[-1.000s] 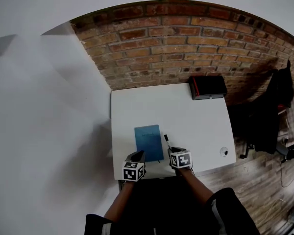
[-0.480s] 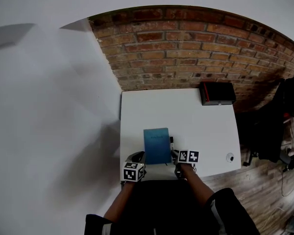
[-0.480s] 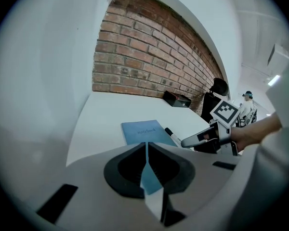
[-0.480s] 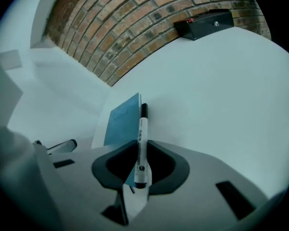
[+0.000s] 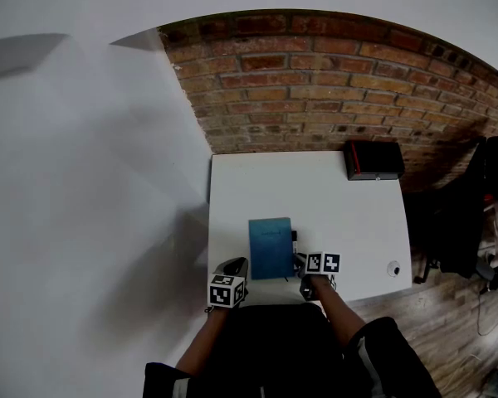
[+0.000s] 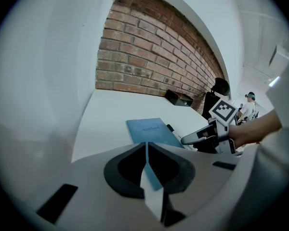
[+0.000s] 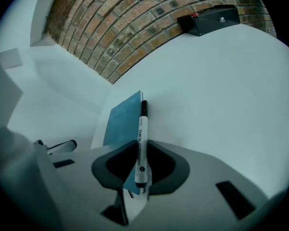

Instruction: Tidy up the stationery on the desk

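A blue notebook point(image 5: 270, 247) lies flat near the front edge of the white desk point(image 5: 332, 206). A white marker pen with a black cap point(image 7: 141, 143) runs along the notebook's right edge, and my right gripper point(image 7: 138, 148) is shut on its lower half. In the head view the right gripper point(image 5: 301, 261) sits just right of the notebook. My left gripper point(image 5: 233, 267) rests at the desk's front edge, left of the notebook, with its jaws shut and nothing between them point(image 6: 147, 147). The notebook point(image 6: 151, 131) lies just ahead of it.
A black box with a red edge point(image 5: 373, 159) stands at the desk's back right corner against the brick wall. A small round object point(image 5: 393, 268) lies near the front right corner. A dark chair with clothing point(image 5: 469, 210) stands on the wooden floor to the right.
My right gripper has moved forward and turned, and the pen that lay free ahead of it is now between its jaws. The left gripper has stayed put.
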Tool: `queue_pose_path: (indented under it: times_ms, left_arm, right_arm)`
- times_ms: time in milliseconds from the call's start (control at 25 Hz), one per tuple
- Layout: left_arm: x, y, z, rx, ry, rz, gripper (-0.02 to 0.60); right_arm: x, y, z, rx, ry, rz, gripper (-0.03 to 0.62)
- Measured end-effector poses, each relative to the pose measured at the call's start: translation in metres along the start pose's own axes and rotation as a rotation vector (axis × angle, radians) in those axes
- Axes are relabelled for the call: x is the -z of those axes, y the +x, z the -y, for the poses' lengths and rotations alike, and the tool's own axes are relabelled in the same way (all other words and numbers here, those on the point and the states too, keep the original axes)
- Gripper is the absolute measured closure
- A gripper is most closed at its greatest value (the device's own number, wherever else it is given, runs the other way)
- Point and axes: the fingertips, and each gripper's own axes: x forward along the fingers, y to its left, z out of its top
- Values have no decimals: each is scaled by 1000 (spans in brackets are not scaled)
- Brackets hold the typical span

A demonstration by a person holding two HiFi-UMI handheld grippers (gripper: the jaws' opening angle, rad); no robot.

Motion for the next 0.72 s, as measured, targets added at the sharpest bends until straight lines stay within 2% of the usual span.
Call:
queue_pose_path:
  times_ms: [280, 720]
  left_arm:
    - [0, 1, -1, 4, -2, -2, 555]
    - [-4, 6, 2, 15, 9, -14, 555]
  right_arm:
    - [1, 3, 2, 21, -51, -28, 513]
    - [-5, 2, -6, -1, -86, -46, 503]
